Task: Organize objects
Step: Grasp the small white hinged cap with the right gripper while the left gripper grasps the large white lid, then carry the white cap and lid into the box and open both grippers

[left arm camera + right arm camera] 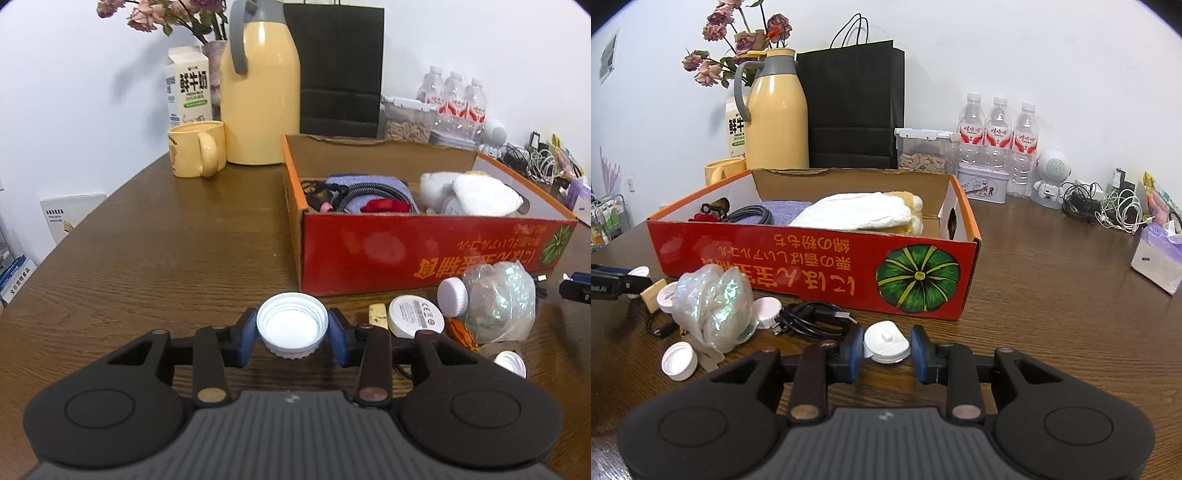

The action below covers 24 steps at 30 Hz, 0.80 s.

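**Cap Grasp and Transfer to Box: Fault Conditions**

While the left gripper [292,328] has its jaws partly closed around the white screw cap [291,325], with both blue pads [248,332] at the cap wall, contact on the right-hand side looks marginal. The cap sits open side up, low over the table [147,251], just in front of the red cardboard box [406,251]. The right gripper [886,349] is narrowed onto a small white plug-shaped part [886,345] near the box's front wall.

Probable faults:

- Slip. The cap wall is smooth and round; an off-centre grip could let it rotate out during lifting.
- Collision. The box wall rises directly ahead; insufficient lift would strike the rim.
- Snagging. A black cable [816,317] lies beside the right gripper and could drag along.
- Disturbance. The crinkled plastic bag [713,306] and loose caps nearby could scatter if brushed.
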Each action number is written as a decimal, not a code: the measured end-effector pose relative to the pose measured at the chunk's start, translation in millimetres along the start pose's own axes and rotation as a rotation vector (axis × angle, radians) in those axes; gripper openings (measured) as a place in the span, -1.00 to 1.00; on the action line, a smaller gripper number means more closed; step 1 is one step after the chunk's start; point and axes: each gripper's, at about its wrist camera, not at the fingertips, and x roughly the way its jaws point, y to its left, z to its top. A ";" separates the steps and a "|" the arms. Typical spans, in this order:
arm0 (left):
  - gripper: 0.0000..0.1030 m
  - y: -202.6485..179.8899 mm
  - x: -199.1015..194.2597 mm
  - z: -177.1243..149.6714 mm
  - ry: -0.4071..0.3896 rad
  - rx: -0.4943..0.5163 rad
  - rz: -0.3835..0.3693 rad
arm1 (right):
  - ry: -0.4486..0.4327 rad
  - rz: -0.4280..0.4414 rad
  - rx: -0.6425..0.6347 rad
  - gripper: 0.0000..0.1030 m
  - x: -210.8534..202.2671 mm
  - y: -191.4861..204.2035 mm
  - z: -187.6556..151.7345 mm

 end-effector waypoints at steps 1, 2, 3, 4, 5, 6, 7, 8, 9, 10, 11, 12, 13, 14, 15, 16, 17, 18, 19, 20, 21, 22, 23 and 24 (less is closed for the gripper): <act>-0.21 0.6 -1.4 0.0 -0.003 -0.005 0.002 | 0.000 0.001 0.000 -0.48 0.0 0.0 -0.1; -0.21 1.1 -2.2 0.3 -0.005 -0.009 0.004 | -0.002 0.001 0.001 -0.48 -0.2 0.1 0.0; -0.21 1.8 -3.5 0.5 -0.008 -0.014 0.005 | -0.004 0.001 0.001 -0.48 -0.7 0.3 0.0; -0.21 2.6 -5.3 0.6 -0.014 -0.020 0.006 | -0.007 0.000 0.001 -0.48 -1.1 0.4 0.1; -0.21 3.4 -7.4 1.0 -0.019 -0.026 0.006 | -0.013 -0.001 0.000 -0.48 -2.2 0.7 0.0; -0.21 3.9 -10.2 1.8 -0.027 -0.032 0.005 | -0.020 -0.003 -0.002 -0.48 -3.4 1.1 -0.2; -0.21 4.3 -13.8 3.0 -0.037 -0.036 0.005 | -0.028 -0.004 -0.003 -0.48 -4.7 1.3 -0.3; -0.21 4.9 -17.6 4.5 -0.049 -0.037 0.005 | -0.037 -0.006 -0.007 -0.48 -6.2 2.0 -0.5; -0.21 4.8 -22.2 6.8 -0.066 -0.037 0.006 | -0.046 -0.011 -0.015 -0.48 -7.5 3.5 -0.8; -0.21 4.6 -27.3 9.7 -0.084 -0.036 0.007 | -0.054 -0.014 -0.023 -0.48 -9.1 4.8 -0.4; -0.21 4.5 -32.2 12.7 -0.101 -0.036 0.008 | -0.064 -0.008 -0.026 -0.48 -11.5 5.6 0.9; -0.21 3.7 -37.1 16.6 -0.120 -0.036 0.007 | -0.076 -0.003 -0.026 -0.48 -14.4 6.4 2.7; -0.21 2.3 -41.6 21.0 -0.137 -0.035 0.004 | -0.089 0.000 -0.026 -0.48 -17.4 7.3 5.5; -0.21 0.6 -45.8 24.9 -0.154 -0.033 0.000 | -0.105 0.005 -0.027 -0.48 -20.4 8.4 9.1; -0.21 -1.5 -49.3 29.3 -0.171 -0.030 -0.006 | -0.119 0.011 -0.027 -0.48 -23.2 9.4 12.9; -0.21 -4.0 -52.1 33.4 -0.185 -0.027 -0.013 | -0.135 0.018 -0.028 -0.48 -25.6 10.6 17.1; -0.21 -6.7 -53.6 37.2 -0.196 -0.026 -0.019 | -0.150 0.023 -0.034 -0.48 -27.4 12.4 22.0; -0.21 -10.2 -54.8 41.6 -0.206 -0.024 -0.027 | -0.165 0.025 -0.039 -0.48 -29.0 14.4 27.3; -0.21 -13.1 -55.5 44.6 -0.215 -0.023 -0.036 | -0.179 0.031 -0.042 -0.48 -29.8 16.3 32.3; -0.21 -16.8 -55.7 47.8 -0.222 -0.023 -0.043 | -0.191 0.040 -0.044 -0.48 -30.6 18.3 37.5; -0.21 -21.1 -55.2 51.8 -0.230 -0.022 -0.051 | -0.203 0.048 -0.048 -0.48 -30.4 20.6 43.4; -0.21 -25.8 -53.9 55.8 -0.237 -0.020 -0.060 | -0.215 0.053 -0.054 -0.48 -29.9 23.5 49.1; -0.21 -29.9 -52.6 59.7 -0.243 -0.019 -0.067 | -0.227 0.060 -0.061 -0.48 -29.0 26.8 55.0; -0.21 -34.0 -50.7 64.1 -0.249 -0.019 -0.073 | -0.236 0.069 -0.067 -0.48 -27.4 30.1 60.9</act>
